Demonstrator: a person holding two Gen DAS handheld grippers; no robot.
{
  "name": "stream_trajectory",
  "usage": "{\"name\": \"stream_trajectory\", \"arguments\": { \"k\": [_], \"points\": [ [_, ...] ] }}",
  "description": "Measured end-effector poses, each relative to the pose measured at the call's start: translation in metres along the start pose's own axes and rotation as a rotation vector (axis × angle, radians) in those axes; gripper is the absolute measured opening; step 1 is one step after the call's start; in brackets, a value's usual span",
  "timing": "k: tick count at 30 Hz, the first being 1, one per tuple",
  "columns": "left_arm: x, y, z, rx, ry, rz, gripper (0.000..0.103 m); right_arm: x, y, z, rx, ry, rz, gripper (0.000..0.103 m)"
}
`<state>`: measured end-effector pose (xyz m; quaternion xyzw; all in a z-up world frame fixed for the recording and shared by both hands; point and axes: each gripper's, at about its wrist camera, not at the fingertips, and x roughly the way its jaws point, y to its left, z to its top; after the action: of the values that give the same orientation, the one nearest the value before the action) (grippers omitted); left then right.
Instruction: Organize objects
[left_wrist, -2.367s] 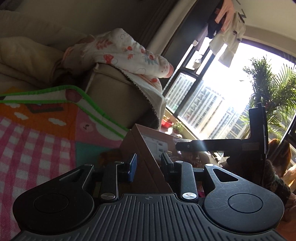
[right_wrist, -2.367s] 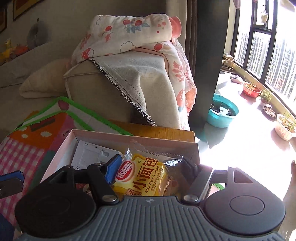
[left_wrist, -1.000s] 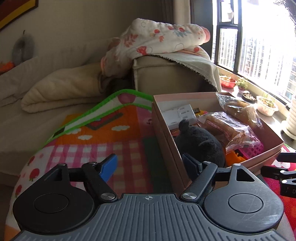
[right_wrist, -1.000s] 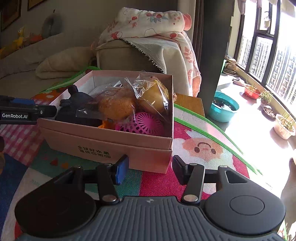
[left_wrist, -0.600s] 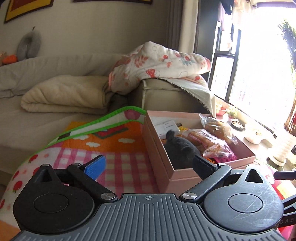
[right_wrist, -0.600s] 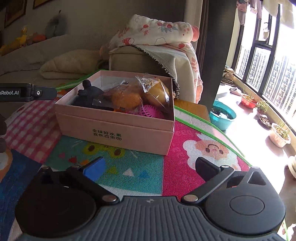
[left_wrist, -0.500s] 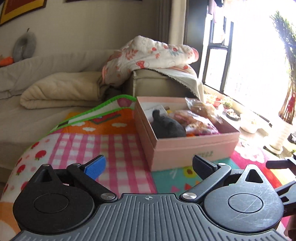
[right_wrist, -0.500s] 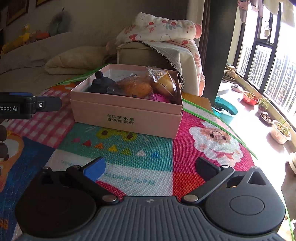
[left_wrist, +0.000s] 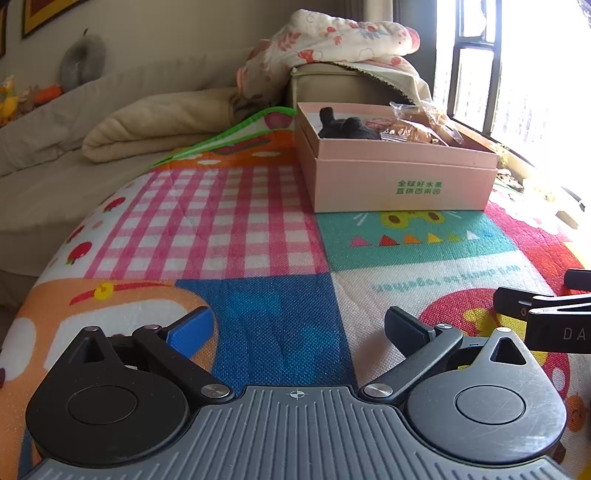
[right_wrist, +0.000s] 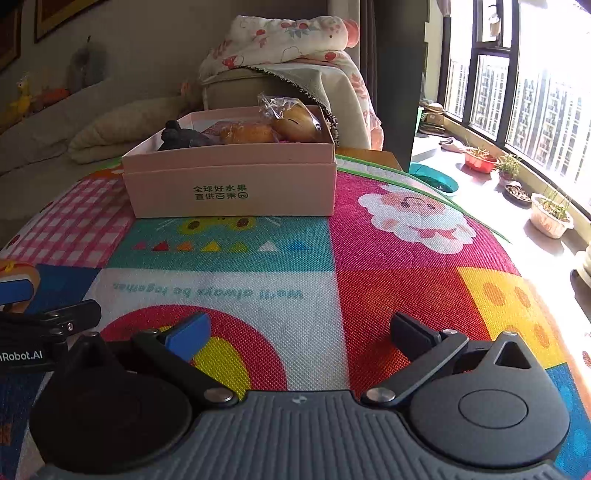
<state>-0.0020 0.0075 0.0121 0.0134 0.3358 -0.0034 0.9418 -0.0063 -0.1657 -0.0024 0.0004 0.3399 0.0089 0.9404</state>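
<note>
A pink cardboard box (left_wrist: 402, 181) with green lettering stands at the far side of the colourful play mat (left_wrist: 258, 236); it also shows in the right wrist view (right_wrist: 229, 184). Inside it are a dark plush toy (left_wrist: 347, 127), bagged bread (right_wrist: 247, 133) and a clear-wrapped bun (right_wrist: 295, 123). My left gripper (left_wrist: 295, 328) is open and empty, low over the mat's near part. My right gripper (right_wrist: 299, 332) is open and empty, also well short of the box. Each gripper shows at the edge of the other's view.
A beige sofa with a folded cream blanket (left_wrist: 155, 125) and a flowered quilt (right_wrist: 288, 40) lies behind the box. A window sill with potted plants (right_wrist: 550, 214) and a teal basin (right_wrist: 436, 181) are to the right. The mat's right edge drops off.
Both grippers have drawn back from the box toward the near side of the mat. Earlier the left was shut on the box wall and the right on a bread bag; both are open now.
</note>
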Motion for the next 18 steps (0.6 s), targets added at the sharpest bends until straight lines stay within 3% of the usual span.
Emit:
{"name": "stream_trajectory", "arguments": {
  "k": [18],
  "points": [
    [0.0053, -0.0063, 0.0033, 0.003, -0.003, 0.002, 0.103, 0.0037, 0.0074, 0.0013, -0.006, -0.004, -0.012, 0.103]
  ]
}}
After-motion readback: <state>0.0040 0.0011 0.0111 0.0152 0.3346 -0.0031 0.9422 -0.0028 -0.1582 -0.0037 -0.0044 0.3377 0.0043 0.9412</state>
